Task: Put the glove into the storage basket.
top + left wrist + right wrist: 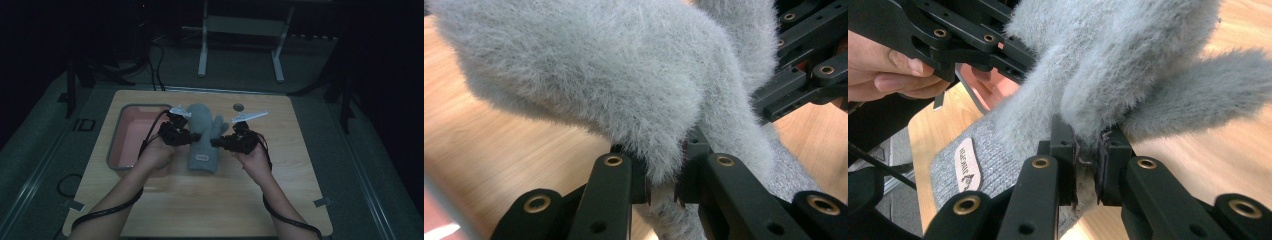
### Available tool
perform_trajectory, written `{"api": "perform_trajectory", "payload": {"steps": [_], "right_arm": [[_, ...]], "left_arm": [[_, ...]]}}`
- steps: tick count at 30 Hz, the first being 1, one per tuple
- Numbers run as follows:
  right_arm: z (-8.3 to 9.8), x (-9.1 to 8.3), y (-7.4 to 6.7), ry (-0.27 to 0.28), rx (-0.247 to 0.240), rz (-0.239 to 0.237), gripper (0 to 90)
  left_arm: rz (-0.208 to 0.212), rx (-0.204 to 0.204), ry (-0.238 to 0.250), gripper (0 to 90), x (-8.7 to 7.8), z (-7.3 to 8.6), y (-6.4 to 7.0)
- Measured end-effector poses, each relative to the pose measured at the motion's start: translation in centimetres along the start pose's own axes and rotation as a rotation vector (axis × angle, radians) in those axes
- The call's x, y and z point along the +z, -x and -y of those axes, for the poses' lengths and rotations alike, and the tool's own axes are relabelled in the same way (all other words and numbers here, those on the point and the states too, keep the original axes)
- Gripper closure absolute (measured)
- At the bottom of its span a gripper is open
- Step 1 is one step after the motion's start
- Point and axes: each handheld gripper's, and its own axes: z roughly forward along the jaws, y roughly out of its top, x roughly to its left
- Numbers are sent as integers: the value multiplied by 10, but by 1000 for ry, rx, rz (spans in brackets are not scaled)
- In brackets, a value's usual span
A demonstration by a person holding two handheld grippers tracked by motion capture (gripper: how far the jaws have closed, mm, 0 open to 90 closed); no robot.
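Grey fuzzy mitten [203,136] lies on the wooden counter [215,200]; left hand-held gripper [664,177] and right hand-held gripper [1089,150] each pinch its edge.

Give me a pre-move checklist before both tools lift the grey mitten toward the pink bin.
1. Left tool gripping the mitten: ok, its jaws are pinched on the fuzzy fabric.
2. Right tool gripping the mitten: ok, its jaws are pinched on a fold of it.
3. Grips on opposite sides: ok, the high view shows one tool at each edge.
4. Pink bin ready: ok, it sits just left of the mitten, and its visible floor looks bare.
5. Mitten clear of the table: cannot tell, though its cuff seems to rest on the wood.
6. Cables free: cannot tell in the dim light.
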Motion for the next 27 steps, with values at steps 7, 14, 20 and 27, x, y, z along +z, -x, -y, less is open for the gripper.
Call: {"api": "perform_trajectory", "payload": {"steps": [7,14,20,27], "right_arm": [[-29,21,-12,-7,-43,-17,813],[-64,48,-31,-24,-84,-37,813],[-93,73,-47,-15,-102,-61,812],[-112,111,-62,-28,-105,-77,812]], "left_arm": [[-45,-17,7,804,-29,1,-20],[-106,-27,6,804,-65,2,-42],[-173,-44,13,804,-99,4,-63],[-227,-81,2,804,-117,18,-89]]}}
